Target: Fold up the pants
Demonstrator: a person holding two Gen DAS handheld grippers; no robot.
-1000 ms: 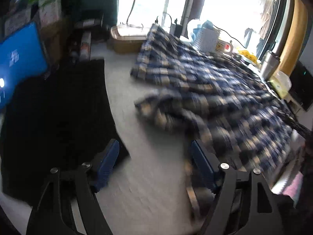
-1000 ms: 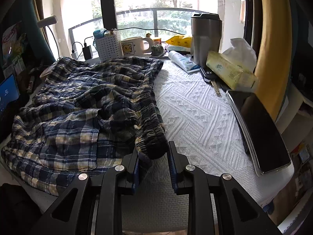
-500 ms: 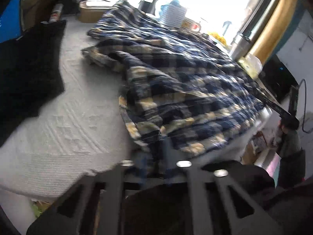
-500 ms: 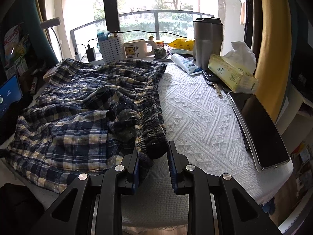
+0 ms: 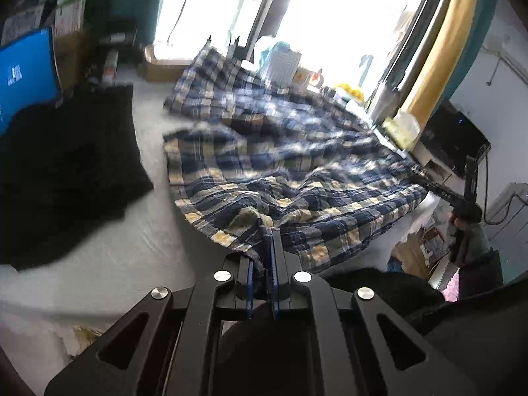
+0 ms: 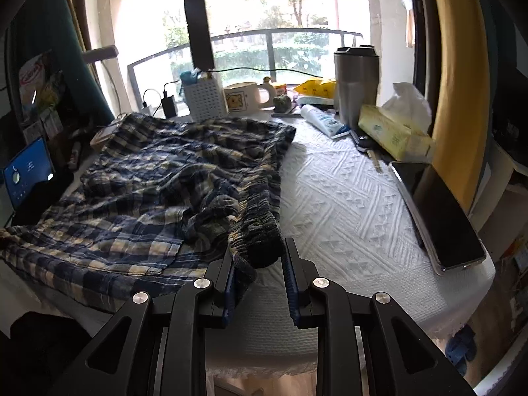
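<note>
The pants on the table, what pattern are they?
The pants are navy, cream-yellow plaid; clearest in the right wrist view.

Counter [image 6: 346, 198] covered with white textured cloth, zigzag relief pattern. Plaid pants [image 6: 158, 191] spread rumpled across its left half, elastic waistband running near to far down the middle. Far edge by the window: white perforated holder [image 6: 204, 99], cream mug [image 6: 244, 96], steel tumbler [image 6: 356, 82], white tube [image 6: 321, 120] lying flat. Right side: yellow tissue box [image 6: 392, 132], dark phone [image 6: 439, 211] flat near the right edge, keys [image 6: 369, 147] between tube and phone. Left wrist view: black garment [image 5: 62, 171] lying on the counter left of the pants, cardboard box [image 5: 158, 64] at the far end.
</note>
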